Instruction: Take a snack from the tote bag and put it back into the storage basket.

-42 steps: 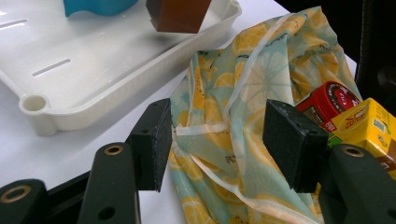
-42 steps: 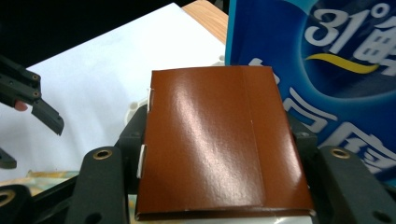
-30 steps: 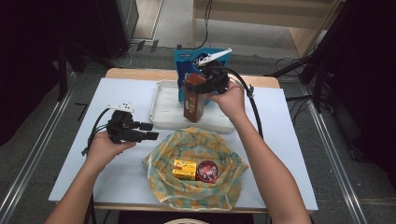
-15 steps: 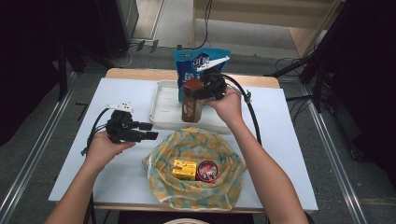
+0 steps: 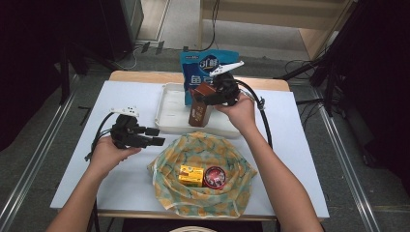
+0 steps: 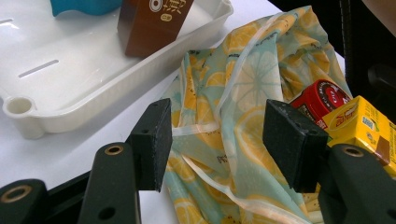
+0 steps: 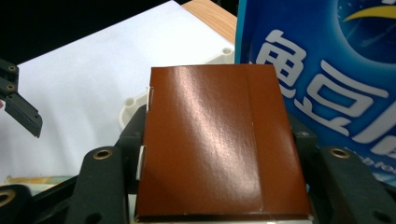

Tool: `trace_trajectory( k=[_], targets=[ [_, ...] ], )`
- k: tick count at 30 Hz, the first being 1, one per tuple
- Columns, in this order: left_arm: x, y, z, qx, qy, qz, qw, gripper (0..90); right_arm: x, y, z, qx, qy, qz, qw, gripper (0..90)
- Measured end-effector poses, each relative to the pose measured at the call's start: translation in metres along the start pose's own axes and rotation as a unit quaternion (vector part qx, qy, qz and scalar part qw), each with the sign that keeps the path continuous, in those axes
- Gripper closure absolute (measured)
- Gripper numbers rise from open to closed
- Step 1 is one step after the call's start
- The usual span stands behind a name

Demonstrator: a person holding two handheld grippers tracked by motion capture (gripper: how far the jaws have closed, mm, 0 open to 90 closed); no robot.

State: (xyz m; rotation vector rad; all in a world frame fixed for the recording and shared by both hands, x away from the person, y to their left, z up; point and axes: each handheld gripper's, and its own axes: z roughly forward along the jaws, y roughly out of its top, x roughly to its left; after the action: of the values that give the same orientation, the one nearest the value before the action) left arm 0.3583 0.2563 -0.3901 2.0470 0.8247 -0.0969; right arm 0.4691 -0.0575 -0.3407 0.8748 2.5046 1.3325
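Right hand-held gripper: clenched on the brown carton, pads on its two sides; carton tilted, its lower end in or just over the white tray.
Left hand-held gripper: released, nothing between the jaws, over the counter beside the lemon-print cloth bag.
Step in hand: judged, lifting the carton from the tray.
Next move: clear the tray's near rim, carry to the bag.
Edges: blue snack pouch close behind the carton.
Open room: bag holds a yellow box and a red tin; free space left of them.
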Motion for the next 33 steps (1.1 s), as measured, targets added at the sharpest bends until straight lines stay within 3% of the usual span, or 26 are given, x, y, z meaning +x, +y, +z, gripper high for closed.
trace_trajectory(
  k=[15,33],
  targets=[
    [-0.001,0.000,0.002,0.006,0.004,0.005,1.0000,43.0,-0.003,-0.020,-0.021,0.000,0.003,-0.005,1.0000,44.4],
    [-0.001,0.000,0.002,0.008,0.004,0.006,0.9999,43.0,-0.014,-0.049,-0.043,-0.005,0.008,0.016,0.9998,44.6]
  ],
)
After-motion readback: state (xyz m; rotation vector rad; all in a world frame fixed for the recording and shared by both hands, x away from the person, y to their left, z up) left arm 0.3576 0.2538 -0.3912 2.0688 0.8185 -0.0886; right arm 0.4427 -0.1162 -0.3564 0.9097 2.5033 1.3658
